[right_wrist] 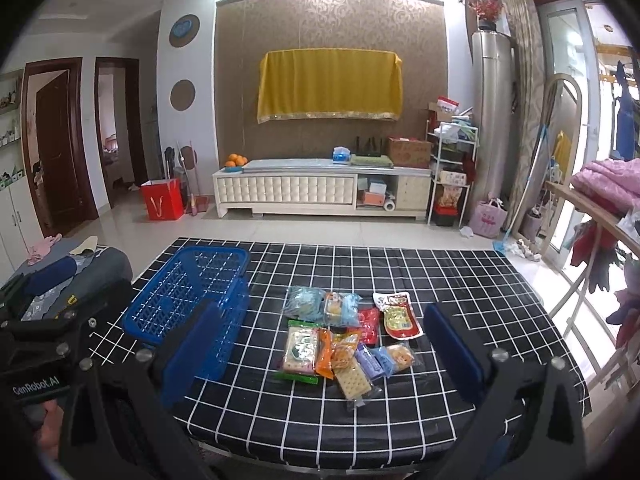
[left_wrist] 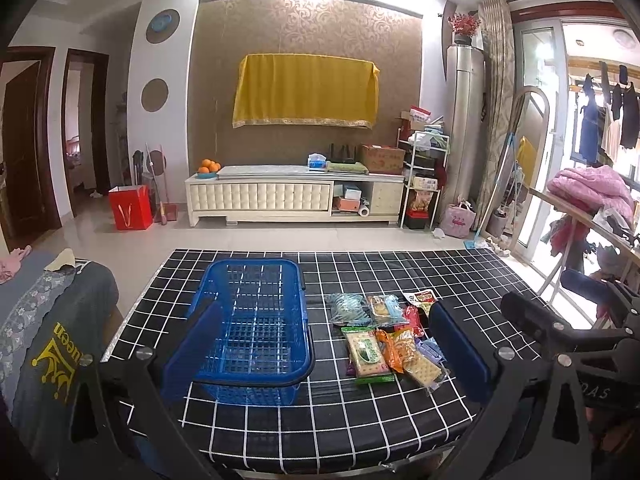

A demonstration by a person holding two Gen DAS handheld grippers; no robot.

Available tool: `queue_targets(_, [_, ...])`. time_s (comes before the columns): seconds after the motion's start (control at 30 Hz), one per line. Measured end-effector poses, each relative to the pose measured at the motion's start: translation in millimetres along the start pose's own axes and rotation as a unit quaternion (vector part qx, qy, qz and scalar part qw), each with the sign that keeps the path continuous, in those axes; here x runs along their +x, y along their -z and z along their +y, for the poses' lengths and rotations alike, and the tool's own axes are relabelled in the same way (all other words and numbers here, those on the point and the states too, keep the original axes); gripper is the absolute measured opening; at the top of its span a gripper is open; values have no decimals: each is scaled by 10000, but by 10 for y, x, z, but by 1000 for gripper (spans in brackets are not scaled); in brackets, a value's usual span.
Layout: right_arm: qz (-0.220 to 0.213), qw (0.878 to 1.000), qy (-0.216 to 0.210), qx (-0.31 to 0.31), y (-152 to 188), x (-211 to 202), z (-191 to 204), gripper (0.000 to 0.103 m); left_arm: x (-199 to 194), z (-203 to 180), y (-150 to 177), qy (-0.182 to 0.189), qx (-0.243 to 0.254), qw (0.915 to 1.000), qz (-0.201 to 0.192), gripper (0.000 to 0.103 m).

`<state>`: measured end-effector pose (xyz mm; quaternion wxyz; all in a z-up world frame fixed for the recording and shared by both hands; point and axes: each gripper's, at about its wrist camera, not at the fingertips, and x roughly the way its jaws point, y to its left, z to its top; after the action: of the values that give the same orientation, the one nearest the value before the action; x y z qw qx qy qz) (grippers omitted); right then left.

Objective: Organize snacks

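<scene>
So both claws are held spread wide above the near edge of a table (left_wrist: 400,432) covered in a black cloth with a white grid, and nothing is pinched in either one. The left claw (left_wrist: 326,346) is pointed more or less at a blue plastic basket (left_wrist: 256,320), which is seen just ahead of it and between its blue pads (left_wrist: 192,352); the basket looks bare inside, with its dark handle folded down along the rim. The snacks (right_wrist: 344,336) are lumped together in a loose pile just beyond the right claw (right_wrist: 324,354), roughly centred between its fingers, and off to the right of the left claw. A green-edged cracker packet (right_wrist: 300,350) can be made out at the pile's left, a clear pack of square crackers (right_wrist: 354,380) closest to the claw, an orange packet (right_wrist: 325,354) between those two, a red and yellow pouch (right_wrist: 398,316) at the far right, and two pale blue bags (right_wrist: 320,304) at the back. From the right claw, the basket is seen off to the left, apart from the pile. A grey cloth with yellow lettering (left_wrist: 56,356) is draped to the left of the left claw.
</scene>
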<state>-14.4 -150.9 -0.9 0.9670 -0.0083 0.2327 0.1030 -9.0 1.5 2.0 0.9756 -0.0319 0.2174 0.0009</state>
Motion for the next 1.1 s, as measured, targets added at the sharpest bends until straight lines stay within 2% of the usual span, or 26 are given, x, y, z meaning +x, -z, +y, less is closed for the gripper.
queue_targets(1.1, [91,9999,-134,49,25,-5,7,103,-7,24,22,-41,41,10000,67,102])
